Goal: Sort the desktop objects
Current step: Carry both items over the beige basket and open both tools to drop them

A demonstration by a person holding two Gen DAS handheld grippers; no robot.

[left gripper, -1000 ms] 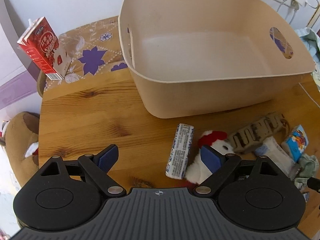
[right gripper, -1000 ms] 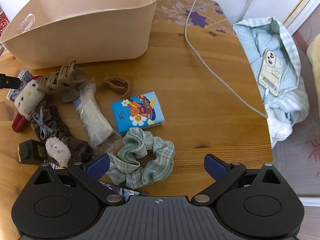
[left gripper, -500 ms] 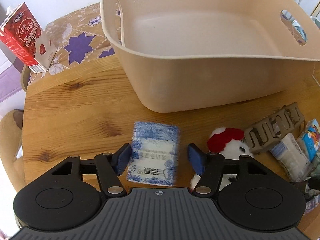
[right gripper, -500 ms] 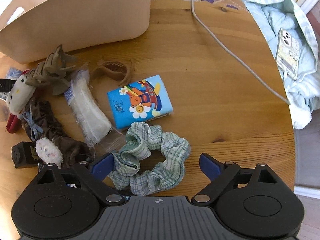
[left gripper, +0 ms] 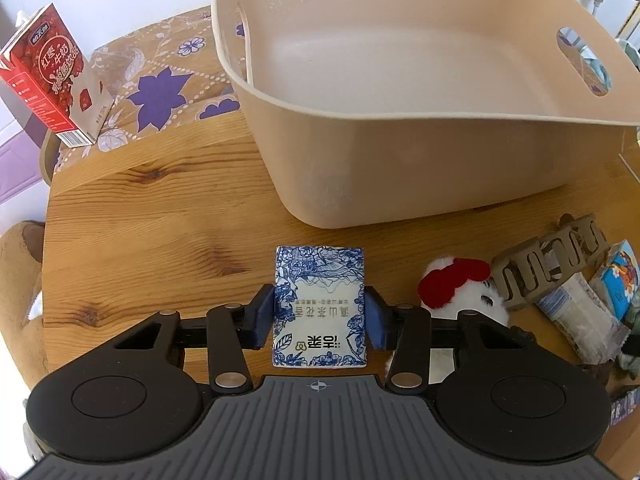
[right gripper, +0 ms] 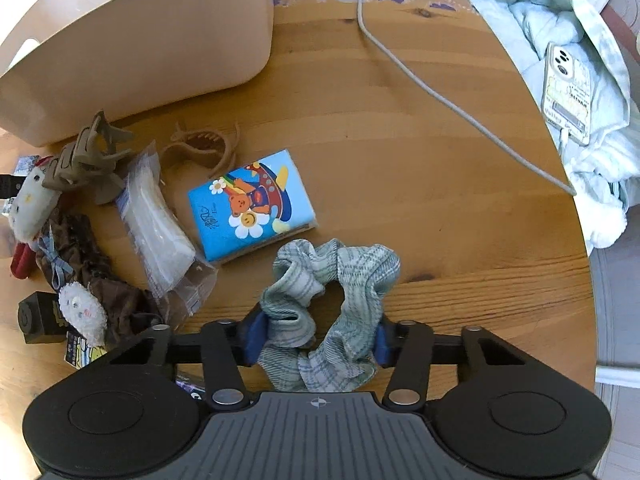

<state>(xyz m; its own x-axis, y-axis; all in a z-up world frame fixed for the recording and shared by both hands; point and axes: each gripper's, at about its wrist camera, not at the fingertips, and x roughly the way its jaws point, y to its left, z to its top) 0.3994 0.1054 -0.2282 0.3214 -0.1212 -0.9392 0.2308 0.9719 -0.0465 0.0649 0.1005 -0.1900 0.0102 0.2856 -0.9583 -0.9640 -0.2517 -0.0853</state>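
Observation:
On the wooden table (left gripper: 140,220) a blue-and-white tissue pack (left gripper: 319,280) lies flat between the pads of my left gripper (left gripper: 320,314). The jaws are closing and both pads touch its sides. The empty beige bin (left gripper: 400,152) stands just beyond it. In the right wrist view a green plaid scrunchie (right gripper: 360,272) is bunched between the pads of my right gripper (right gripper: 318,336). Those jaws are closing too and squeeze the fabric. The bin (right gripper: 140,40) is at upper left there.
Left of the scrunchie lie a blue cartoon tissue pack (right gripper: 252,204), a clear bag (right gripper: 160,224), two hair claws (right gripper: 86,156), a plush cat (right gripper: 34,200) and a brown scrunchie (right gripper: 100,280). A red carton (left gripper: 52,76) stands far left. A cable (right gripper: 440,96), phone (right gripper: 568,92) and jacket (right gripper: 592,152) are at the right.
Both grippers' jaws have narrowed from wide open. The left now frames the tissue pack, which lies flat instead of on its edge. The right has come down onto the green scrunchie.

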